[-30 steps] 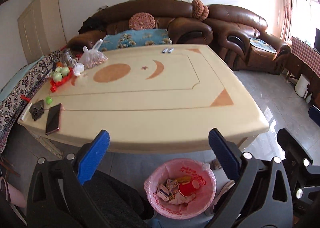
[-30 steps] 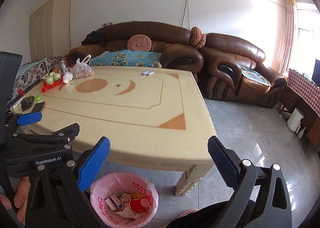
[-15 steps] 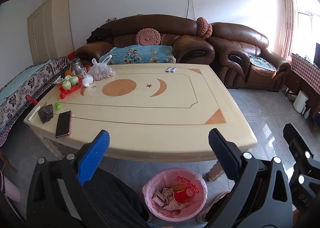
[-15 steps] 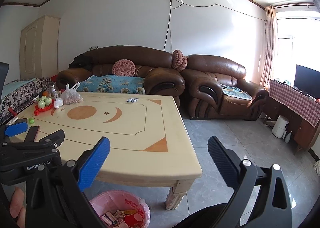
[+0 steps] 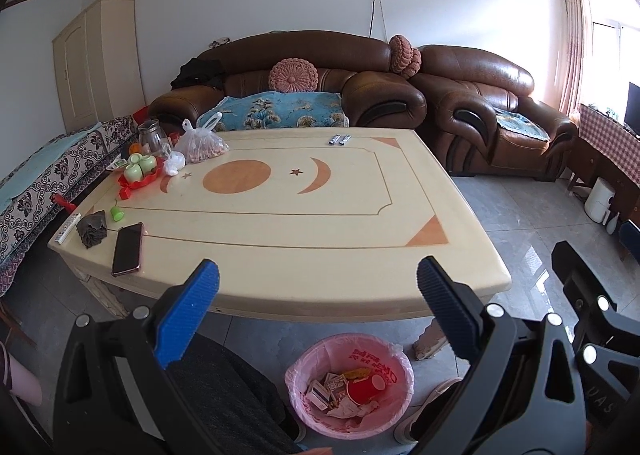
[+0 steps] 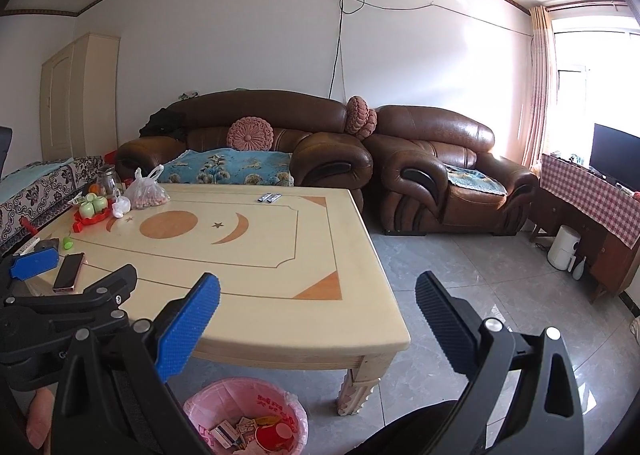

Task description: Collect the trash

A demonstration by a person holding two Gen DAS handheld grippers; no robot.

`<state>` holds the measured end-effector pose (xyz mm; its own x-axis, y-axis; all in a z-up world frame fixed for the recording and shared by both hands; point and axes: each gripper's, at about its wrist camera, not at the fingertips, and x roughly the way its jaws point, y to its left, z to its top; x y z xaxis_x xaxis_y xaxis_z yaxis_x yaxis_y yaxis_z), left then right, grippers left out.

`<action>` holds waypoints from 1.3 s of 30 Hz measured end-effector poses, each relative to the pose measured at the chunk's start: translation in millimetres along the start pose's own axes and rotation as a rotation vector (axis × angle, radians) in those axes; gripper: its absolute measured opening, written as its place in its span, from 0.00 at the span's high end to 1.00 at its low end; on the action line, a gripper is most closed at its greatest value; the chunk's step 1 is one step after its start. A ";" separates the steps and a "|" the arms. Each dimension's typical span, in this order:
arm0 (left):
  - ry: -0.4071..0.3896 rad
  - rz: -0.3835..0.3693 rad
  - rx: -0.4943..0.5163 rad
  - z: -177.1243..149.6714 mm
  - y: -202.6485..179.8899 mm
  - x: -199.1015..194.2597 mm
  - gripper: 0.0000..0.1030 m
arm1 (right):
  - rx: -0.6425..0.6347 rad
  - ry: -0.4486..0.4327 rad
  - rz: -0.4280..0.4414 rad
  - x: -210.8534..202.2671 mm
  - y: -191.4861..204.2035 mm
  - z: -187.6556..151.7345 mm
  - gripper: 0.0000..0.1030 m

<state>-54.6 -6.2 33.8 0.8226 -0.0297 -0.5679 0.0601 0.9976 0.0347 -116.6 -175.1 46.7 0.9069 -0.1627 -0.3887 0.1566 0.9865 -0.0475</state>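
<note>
A bin with a pink liner (image 5: 390, 361) (image 6: 280, 409) stands on the floor under the near edge of the cream table (image 5: 320, 255) (image 6: 320, 295). It holds a red cup (image 5: 366, 387) (image 6: 274, 435), small boxes and crumpled paper. My left gripper (image 5: 318, 287) hangs open above the table's near edge with nothing between its blue pads. My right gripper (image 6: 318, 295) is open and empty too, over the table's near right corner. Two small wrappers (image 5: 339, 140) (image 6: 270, 198) lie at the table's far edge.
At the table's left are a phone (image 5: 127, 243), a dark crumpled item (image 5: 93, 229), a green cap (image 5: 116, 213), a red tray with green cups (image 5: 140, 171), a white plastic bag (image 5: 200, 145). Brown sofas (image 5: 480, 115) stand behind. A person's legs sit near the bin.
Both grippers have risen and tilted up, so more of the room and wall shows and the bin sits lower in view. Both stay open and empty.
</note>
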 end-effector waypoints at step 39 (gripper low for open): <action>-0.013 -0.009 -0.041 2.8 15.6 -6.7 0.06 | -0.022 -0.033 0.015 -8.8 10.7 -2.8 0.07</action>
<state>-57.6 9.5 40.4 0.8292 -0.0397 -0.5575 0.0451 0.9990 -0.0041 -124.0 -163.0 47.0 0.9217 -0.1481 -0.3586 0.1347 0.9889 -0.0621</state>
